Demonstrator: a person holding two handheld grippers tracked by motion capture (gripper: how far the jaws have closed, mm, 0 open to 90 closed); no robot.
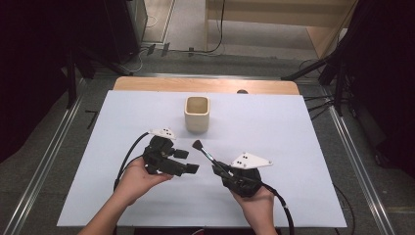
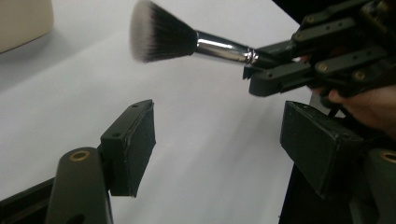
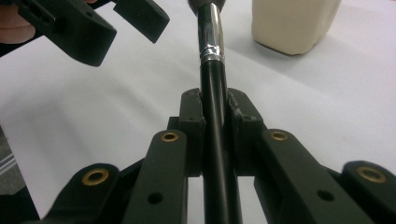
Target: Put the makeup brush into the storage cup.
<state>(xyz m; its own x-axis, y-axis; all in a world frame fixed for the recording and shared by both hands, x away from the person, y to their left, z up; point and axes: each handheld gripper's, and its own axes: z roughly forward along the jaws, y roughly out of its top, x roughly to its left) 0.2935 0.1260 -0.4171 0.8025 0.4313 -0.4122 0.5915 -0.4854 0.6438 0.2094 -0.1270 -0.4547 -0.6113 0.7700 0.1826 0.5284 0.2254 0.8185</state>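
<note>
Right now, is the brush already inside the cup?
No, the brush is clamped by its handle in the right gripper above the white mat, apart from the cup.

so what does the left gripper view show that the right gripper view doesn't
Left gripper view alone: the brush's bristle head in full, dark with pale tips, and the left claw's own two jaws standing wide apart with nothing between them.

Right gripper view alone: the right claw seen from behind, clamped on the brush's black handle, plus much more of the cream cup.

Both share: the brush's silver ferrule, the white table sheet, and a part of the cup, just a corner of it in the left gripper view.
</note>
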